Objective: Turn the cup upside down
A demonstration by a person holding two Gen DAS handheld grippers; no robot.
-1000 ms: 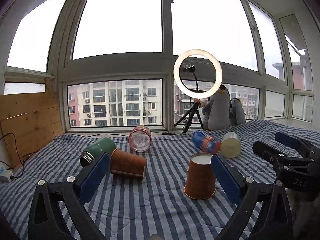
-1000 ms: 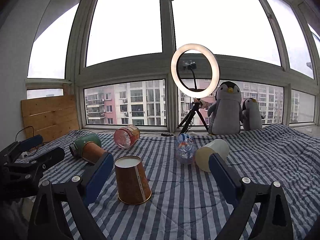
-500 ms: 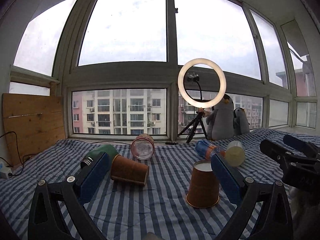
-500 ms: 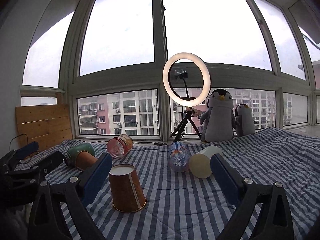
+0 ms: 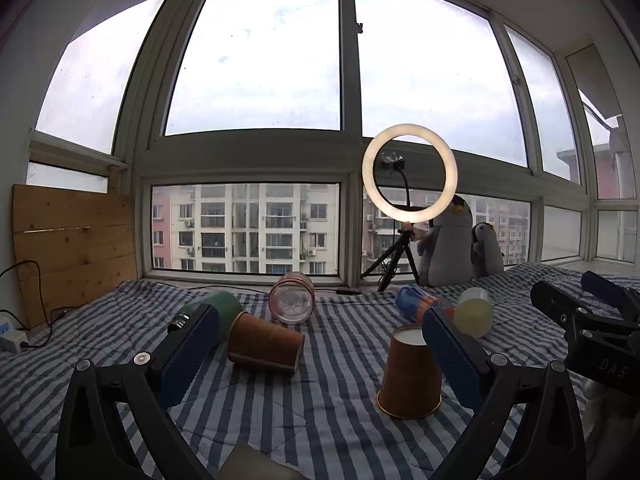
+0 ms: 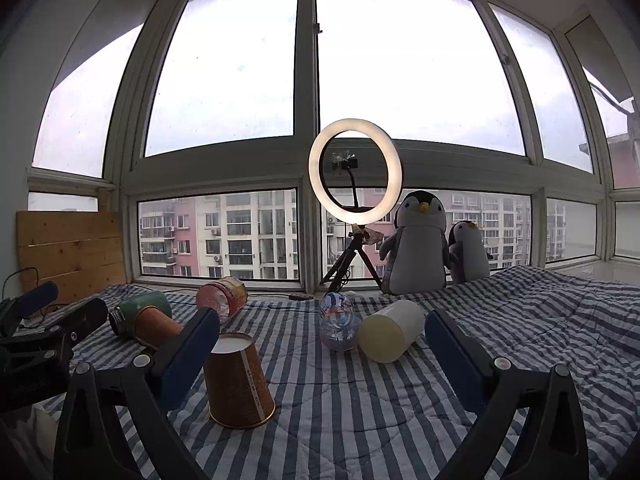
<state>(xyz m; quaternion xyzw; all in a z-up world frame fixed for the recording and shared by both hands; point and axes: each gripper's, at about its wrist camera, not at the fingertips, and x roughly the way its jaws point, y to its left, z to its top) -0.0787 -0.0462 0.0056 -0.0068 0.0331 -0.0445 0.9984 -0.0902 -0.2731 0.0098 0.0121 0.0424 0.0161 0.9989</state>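
A brown paper cup point(image 5: 408, 376) stands upside down on the striped blanket, white base up; it also shows in the right wrist view point(image 6: 238, 384). A second brown paper cup point(image 5: 264, 346) lies on its side to the left, also in the right wrist view point(image 6: 156, 326). My left gripper point(image 5: 320, 356) is open and empty, its right finger beside the standing cup. My right gripper point(image 6: 322, 358) is open and empty, its left finger beside that cup. Each gripper shows at the edge of the other's view.
A green flask point(image 5: 212, 312), a pink jar point(image 5: 291, 298), a blue bottle point(image 5: 416, 304) and a white cup point(image 5: 474, 314) lie on the striped blanket point(image 5: 340, 432). A ring light on a tripod point(image 5: 408, 176) and two plush penguins point(image 6: 420, 244) stand by the window. A wooden board point(image 5: 72, 248) leans at left.
Both grippers have tilted upward and drawn back a little, so the cups sit lower in both views. Nothing on the blanket moved.
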